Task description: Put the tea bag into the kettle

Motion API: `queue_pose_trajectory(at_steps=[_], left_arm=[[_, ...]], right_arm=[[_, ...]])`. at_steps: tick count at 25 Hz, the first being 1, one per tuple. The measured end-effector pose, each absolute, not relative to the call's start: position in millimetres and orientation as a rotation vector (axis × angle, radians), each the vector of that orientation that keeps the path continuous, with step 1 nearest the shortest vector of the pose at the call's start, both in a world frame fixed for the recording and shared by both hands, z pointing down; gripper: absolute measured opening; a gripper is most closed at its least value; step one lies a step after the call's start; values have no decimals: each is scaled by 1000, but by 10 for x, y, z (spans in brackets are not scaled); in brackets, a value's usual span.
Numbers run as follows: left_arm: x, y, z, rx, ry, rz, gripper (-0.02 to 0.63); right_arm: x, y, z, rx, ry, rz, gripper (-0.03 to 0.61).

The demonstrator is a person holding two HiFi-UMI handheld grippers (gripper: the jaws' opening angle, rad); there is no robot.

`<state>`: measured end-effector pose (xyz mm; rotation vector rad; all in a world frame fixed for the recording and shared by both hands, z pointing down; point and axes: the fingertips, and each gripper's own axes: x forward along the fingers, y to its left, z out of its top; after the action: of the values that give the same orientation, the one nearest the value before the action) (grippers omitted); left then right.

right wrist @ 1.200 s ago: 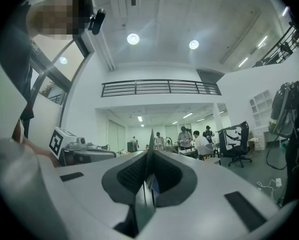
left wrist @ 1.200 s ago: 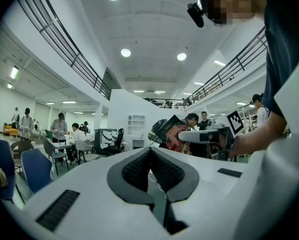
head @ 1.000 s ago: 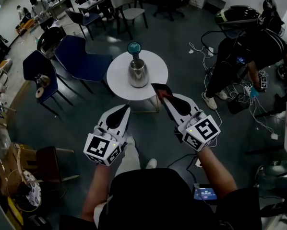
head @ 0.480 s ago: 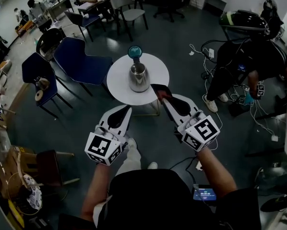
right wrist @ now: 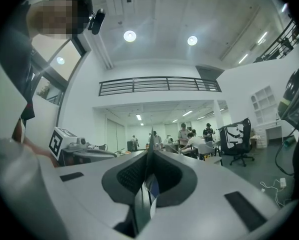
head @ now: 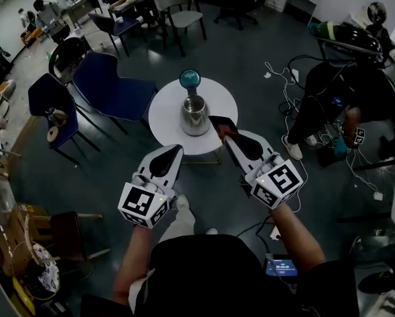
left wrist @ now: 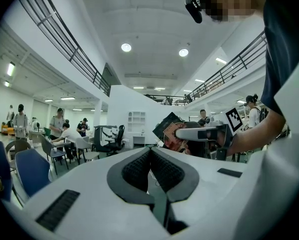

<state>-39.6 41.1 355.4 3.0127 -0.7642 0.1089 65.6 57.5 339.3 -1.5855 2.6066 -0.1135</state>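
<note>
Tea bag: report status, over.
Right tongs shut on tea bag, by table edge, short of kettle. Left tongs shut, empty. Kettle mouth open, nothing between it and bag.

Round white table (head: 166, 114); blue chairs (head: 111, 84) left of it (two); cables (head: 275, 69) on floor right.

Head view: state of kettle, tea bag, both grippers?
Kettle: upright on the round table, top open.
Tea bag: held in the air by the right gripper, not yet in the kettle.
Right gripper: fingers shut on the tea bag.
Left gripper: fingers shut, empty.
</note>
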Motion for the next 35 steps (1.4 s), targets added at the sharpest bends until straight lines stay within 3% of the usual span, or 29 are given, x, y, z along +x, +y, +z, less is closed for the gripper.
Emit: queue_pose_trajectory(at_steps=[35], left_arm=[[-470, -1796, 3684, 2989, -582, 94, 15]], right_arm=[[488, -1554, 3556, -1757, 2573, -173, 37]])
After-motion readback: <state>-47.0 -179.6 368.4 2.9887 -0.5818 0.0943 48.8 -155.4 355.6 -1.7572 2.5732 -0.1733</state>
